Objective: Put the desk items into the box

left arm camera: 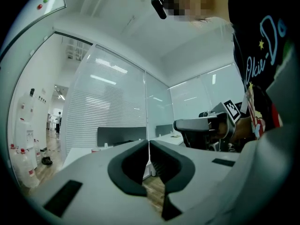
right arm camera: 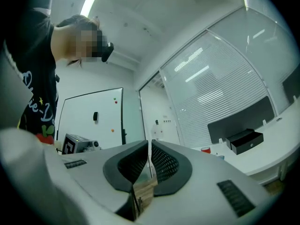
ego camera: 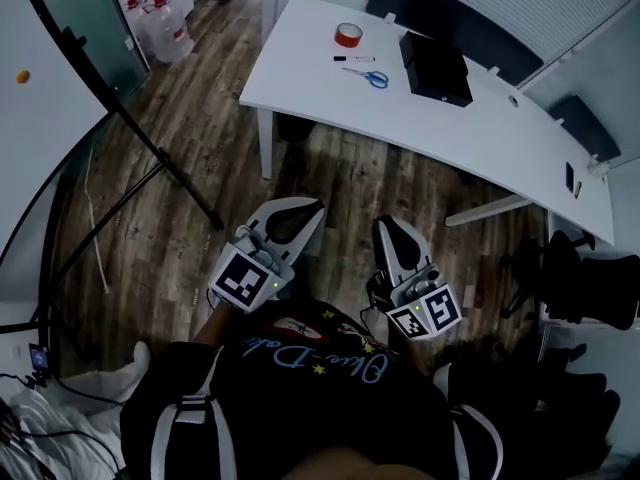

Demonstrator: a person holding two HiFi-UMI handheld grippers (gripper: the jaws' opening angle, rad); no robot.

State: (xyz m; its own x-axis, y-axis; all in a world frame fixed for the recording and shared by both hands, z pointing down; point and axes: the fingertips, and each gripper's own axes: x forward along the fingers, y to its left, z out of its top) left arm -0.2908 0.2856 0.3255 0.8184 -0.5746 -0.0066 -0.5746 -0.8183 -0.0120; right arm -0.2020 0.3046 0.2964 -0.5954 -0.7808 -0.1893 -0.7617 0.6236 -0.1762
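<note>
Our left gripper (ego camera: pixel 298 211) and right gripper (ego camera: pixel 390 226) have closed, empty jaws, well apart from the table (ego camera: pixel 480 133), where light, stiff tape (ego camera: pixel 348 35), which we'd pinch across its wall, lies near the box (ego camera: pixel 435 68).
</note>
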